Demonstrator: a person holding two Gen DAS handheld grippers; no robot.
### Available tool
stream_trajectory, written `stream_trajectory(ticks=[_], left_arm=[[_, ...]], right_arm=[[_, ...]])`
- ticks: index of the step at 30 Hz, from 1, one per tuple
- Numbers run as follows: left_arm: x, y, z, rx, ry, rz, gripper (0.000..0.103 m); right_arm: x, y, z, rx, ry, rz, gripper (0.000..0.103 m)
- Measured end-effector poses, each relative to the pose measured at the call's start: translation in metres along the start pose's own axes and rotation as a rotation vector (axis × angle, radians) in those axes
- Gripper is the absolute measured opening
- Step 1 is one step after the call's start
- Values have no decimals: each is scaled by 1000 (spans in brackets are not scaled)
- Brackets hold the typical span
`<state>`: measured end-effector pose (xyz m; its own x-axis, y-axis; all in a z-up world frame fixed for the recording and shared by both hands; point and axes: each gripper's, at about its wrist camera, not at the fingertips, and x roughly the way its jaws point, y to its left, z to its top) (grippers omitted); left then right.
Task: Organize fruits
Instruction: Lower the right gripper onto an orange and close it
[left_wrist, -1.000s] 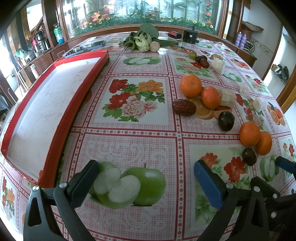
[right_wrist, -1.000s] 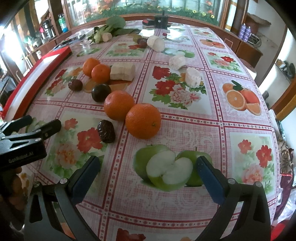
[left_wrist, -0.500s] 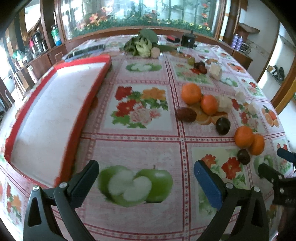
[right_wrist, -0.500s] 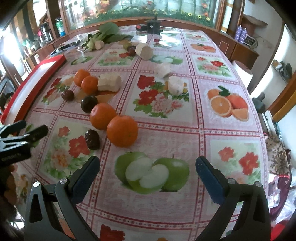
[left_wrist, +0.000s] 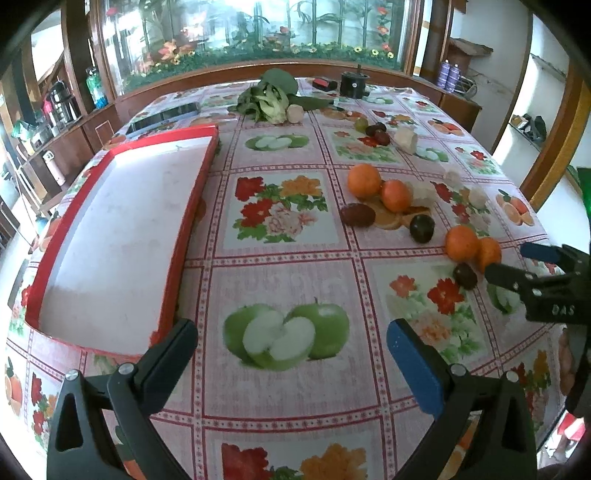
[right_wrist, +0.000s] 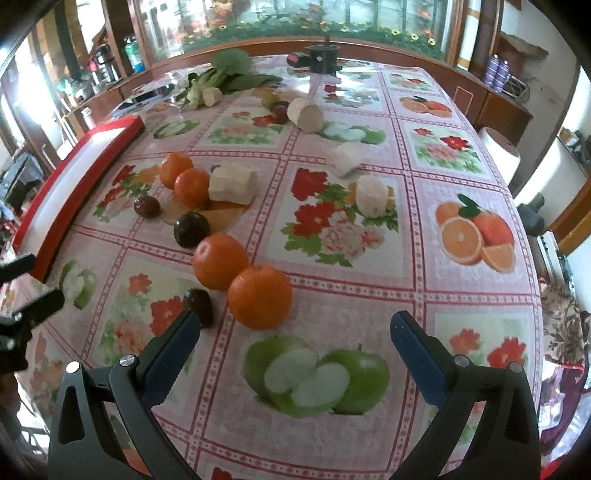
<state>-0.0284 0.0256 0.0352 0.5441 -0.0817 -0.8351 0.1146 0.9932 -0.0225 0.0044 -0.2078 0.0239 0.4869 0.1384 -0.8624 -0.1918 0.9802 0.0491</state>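
Right tool (right_wrist: 291, 339) spread wide, empty, facing nearest orange (right_wrist: 259, 296); left tool (left_wrist: 291, 343) wide beside red tray (left_wrist: 192, 229), likely the destination.

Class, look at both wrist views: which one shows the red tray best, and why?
The left wrist view. There the red tray shows almost whole, its white floor and red rim visible, only its near corner hidden behind a finger of the left gripper. The right wrist view catches only one long red edge at the left margin.
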Motion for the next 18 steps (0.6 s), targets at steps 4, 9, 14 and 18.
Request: stream_trajectory(ticks=[4,9,14,18], left_arm=[[0,-2,-3,-3,11,-8,103],[2,-3,-7,-16,33,-23,103],[3,-10,-7,-11,42,-38,103],[4,-25,-5,12,53,-55,103]], right_arm=[[2,-4,6,9,-6,27,97],[9,-8,10,30,19,110,72],[6,1,8,-8,5,169,37],[3,6,6,-53,-3,130,36]])
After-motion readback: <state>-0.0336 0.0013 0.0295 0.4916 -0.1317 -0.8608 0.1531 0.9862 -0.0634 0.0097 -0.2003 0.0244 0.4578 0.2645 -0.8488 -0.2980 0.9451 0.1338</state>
